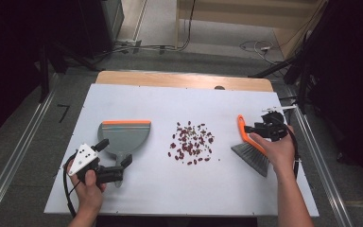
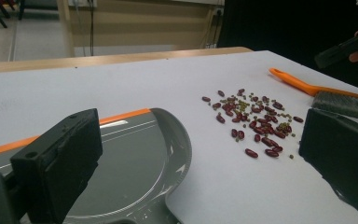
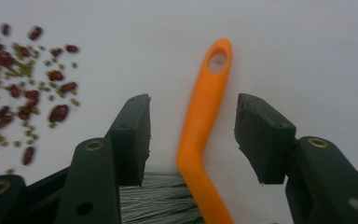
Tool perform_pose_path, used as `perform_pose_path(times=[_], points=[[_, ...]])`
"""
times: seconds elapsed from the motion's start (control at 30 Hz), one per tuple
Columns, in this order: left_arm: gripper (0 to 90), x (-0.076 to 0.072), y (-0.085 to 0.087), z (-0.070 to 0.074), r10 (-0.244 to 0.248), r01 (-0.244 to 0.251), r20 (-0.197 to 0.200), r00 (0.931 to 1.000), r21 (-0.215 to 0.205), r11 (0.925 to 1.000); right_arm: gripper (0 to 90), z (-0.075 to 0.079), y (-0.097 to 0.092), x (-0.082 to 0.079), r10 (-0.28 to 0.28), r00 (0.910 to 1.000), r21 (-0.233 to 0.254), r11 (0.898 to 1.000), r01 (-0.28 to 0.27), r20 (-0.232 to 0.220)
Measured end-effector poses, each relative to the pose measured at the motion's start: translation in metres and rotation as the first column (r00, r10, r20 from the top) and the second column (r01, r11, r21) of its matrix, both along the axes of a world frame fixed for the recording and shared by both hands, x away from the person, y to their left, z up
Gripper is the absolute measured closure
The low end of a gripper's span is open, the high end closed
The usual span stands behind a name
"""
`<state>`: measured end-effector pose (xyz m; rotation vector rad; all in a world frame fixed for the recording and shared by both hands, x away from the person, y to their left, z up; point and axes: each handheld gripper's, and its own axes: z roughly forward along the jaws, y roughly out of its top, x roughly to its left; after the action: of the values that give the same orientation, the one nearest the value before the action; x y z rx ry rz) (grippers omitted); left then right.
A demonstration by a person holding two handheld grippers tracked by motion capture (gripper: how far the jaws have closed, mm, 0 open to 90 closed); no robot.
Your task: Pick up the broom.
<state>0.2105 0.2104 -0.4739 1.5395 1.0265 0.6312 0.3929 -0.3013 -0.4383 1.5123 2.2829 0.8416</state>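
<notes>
1. The grey dustpan (image 1: 124, 137) with its orange front edge lies flat on the white table (image 1: 137, 101), left of centre. Its tray is bare, with nothing swept into it; the left gripper view shows the same smooth grey inside (image 2: 135, 163).
2. A loose scatter of red beans (image 1: 191, 142), mixed with small green grains, lies on the table between the dustpan and the brush, apart from both.
3. The brush (image 1: 250, 146) lies at the right side of the table, its orange handle (image 3: 203, 121) pointing away from the person and its grey bristles (image 1: 253, 158) toward the near edge.
4. The left gripper (image 1: 116, 158) rests at the near end of the dustpan, around its handle. Its jaws stand released and wide, one over the pan and one over bare table, with neither pad pressing on anything.
5. The right gripper (image 3: 193, 135) straddles the brush handle just above the bristles. The jaws are partly closed, yet a gap shows on each side of the handle, so neither pad touches it: not grasping.
6. The person's right hand (image 1: 276, 149) holds that gripper directly over the brush.
</notes>
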Motion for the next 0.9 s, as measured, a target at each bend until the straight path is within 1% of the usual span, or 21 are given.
perform_pose_path(times=[0.07, 0.17, 0.23, 0.27, 0.33, 0.43, 0.53, 0.57, 0.6, 0.67, 0.7, 0.77, 0.83, 0.9], points=[[0.0, 0.000, 0.000, 0.000, -0.003, 0.003, -0.001, 1.0000, 0.002, 1.0000, 48.7, -0.006, 0.002, 0.001, 0.002, 1.0000, -0.010, 1.000, -0.002, -0.003], [0.0, 0.001, -0.002, -0.002, -0.008, 0.008, -0.004, 1.0000, 0.008, 0.9999, 56.2, -0.011, 0.006, 0.001, 0.014, 0.9998, -0.049, 0.999, -0.015, -0.017], [0.0, 0.002, -0.003, -0.003, -0.012, 0.012, -0.007, 0.9999, 0.015, 0.9998, 58.6, -0.014, 0.009, 0.001, 0.018, 0.9989, -0.078, 0.997, -0.022, -0.043], [0.0, 0.003, -0.004, -0.003, -0.013, 0.013, -0.009, 0.9999, 0.015, 0.9998, 59.4, -0.016, 0.010, 0.002, 0.007, 0.9982, -0.085, 0.996, -0.012, -0.060], [0.0, 0.002, -0.006, -0.003, -0.015, 0.015, -0.009, 0.9998, 0.015, 0.9998, 60.8, -0.020, 0.009, 0.003, -0.024, 0.9970, -0.074, 0.997, 0.019, -0.074], [0.0, 0.002, -0.007, -0.002, -0.021, 0.021, -0.005, 0.9998, 0.022, 0.9995, 61.4, -0.028, 0.009, 0.006, -0.023, 0.9936, -0.073, 0.997, 0.015, -0.111], [0.0, 0.003, -0.008, -0.003, -0.025, 0.025, -0.006, 0.9997, 0.027, 0.9993, 66.2, -0.033, 0.011, 0.007, -0.026, 0.9904, -0.077, 0.997, 0.016, -0.136], [0.0, 0.003, -0.008, -0.003, -0.025, 0.025, -0.007, 0.9997, 0.024, 0.9994, 66.6, -0.035, 0.012, 0.007, -0.034, 0.9907, -0.091, 0.996, 0.022, -0.132], [0.0, 0.003, -0.009, -0.003, -0.027, 0.027, -0.008, 0.9996, 0.028, 0.9992, 67.0, -0.036, 0.013, 0.007, -0.042, 0.9904, -0.094, 0.995, 0.029, -0.132], [0.0, 0.003, -0.010, -0.003, -0.030, 0.030, -0.004, 0.9995, 0.032, 0.9990, 66.6, -0.040, 0.012, 0.008, -0.046, 0.9880, -0.078, 0.996, 0.035, -0.147], [0.0, 0.003, -0.011, -0.003, -0.031, 0.031, -0.004, 0.9995, 0.032, 0.9990, 66.5, -0.041, 0.012, 0.007, -0.051, 0.9884, -0.071, 0.997, 0.041, -0.143], [0.0, 0.002, -0.011, -0.003, -0.035, 0.035, -0.002, 0.9994, 0.038, 0.9987, 66.4, -0.041, 0.012, 0.008, -0.043, 0.9877, -0.074, 0.997, 0.032, -0.150], [0.0, 0.002, -0.012, -0.003, -0.036, 0.036, -0.001, 0.9994, 0.041, 0.9985, 66.7, -0.041, 0.012, 0.009, -0.050, 0.9859, -0.066, 0.997, 0.040, -0.160], [0.0, 0.003, -0.012, -0.002, -0.037, 0.037, -0.001, 0.9993, 0.040, 0.9985, 67.4, -0.041, 0.013, 0.009, -0.057, 0.9853, -0.077, 0.996, 0.045, -0.161]])
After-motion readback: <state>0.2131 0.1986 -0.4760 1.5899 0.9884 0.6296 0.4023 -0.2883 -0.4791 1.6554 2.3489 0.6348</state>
